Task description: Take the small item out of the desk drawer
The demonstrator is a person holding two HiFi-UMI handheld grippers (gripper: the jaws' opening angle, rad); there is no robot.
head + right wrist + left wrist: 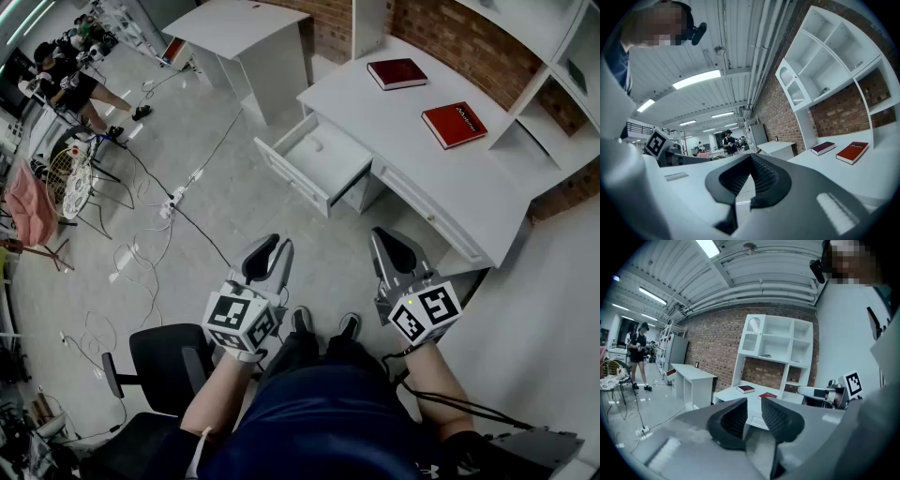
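Drawer (pixel 292 174) stands open; any item inside is too small to make out. Left gripper (pixel 272 247) narrowly parted, right gripper (pixel 388 240) closed, both empty, well apart from it: the reach and removal remain.

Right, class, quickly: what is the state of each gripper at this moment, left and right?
Left gripper: open by a narrow gap, nothing between the jaws.
Right gripper: closed, jaw tips together, holding nothing.
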